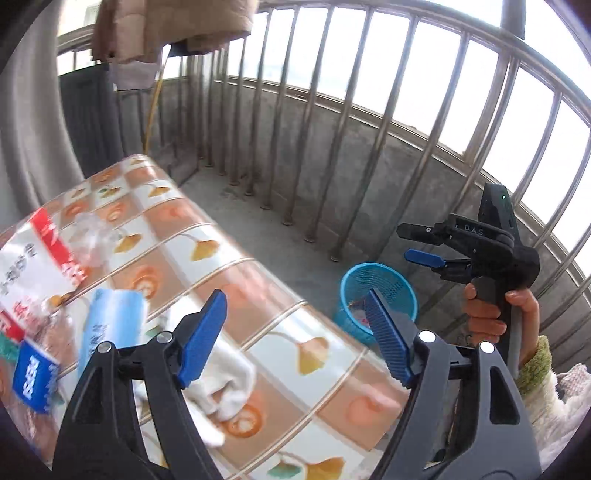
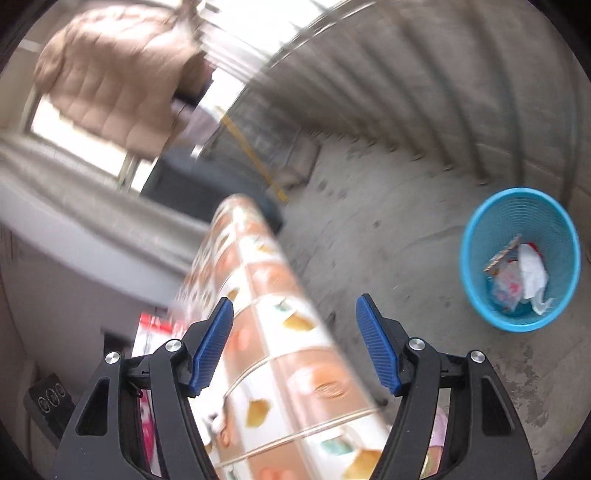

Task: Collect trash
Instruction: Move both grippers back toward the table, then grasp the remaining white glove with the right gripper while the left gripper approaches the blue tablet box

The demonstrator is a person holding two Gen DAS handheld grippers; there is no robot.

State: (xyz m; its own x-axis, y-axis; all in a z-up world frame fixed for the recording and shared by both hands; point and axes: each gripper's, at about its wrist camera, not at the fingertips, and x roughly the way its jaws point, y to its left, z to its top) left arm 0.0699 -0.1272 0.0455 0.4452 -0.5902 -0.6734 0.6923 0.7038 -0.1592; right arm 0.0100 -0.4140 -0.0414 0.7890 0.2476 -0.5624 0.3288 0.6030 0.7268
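Right wrist: blue basket (image 2: pixel 480 295) holds wrappers (image 2: pixel 532 269).

Left wrist camera is sitting just behind the left gripper (image 1: pixel 295 339), looking forward and down along its jaws, close over the table (image 1: pixel 258 258) with the patterned cloth. It is facing the balcony railing (image 1: pixel 369 110) and the concrete floor (image 1: pixel 280 229); the right gripper (image 1: pixel 413 243) is showing at its right side.

Right wrist camera is riding behind the right gripper (image 2: pixel 295 343), tilted and blurred, looking down past the table edge (image 2: pixel 280 295) toward the floor (image 2: pixel 388 229).

Both views are sharing the table cloth, the blue basket (image 1: pixel 380 280) (image 2: pixel 480 236), the hanging tan jacket (image 1: pixel 173 29) (image 2: pixel 110 81) and the railing wall.
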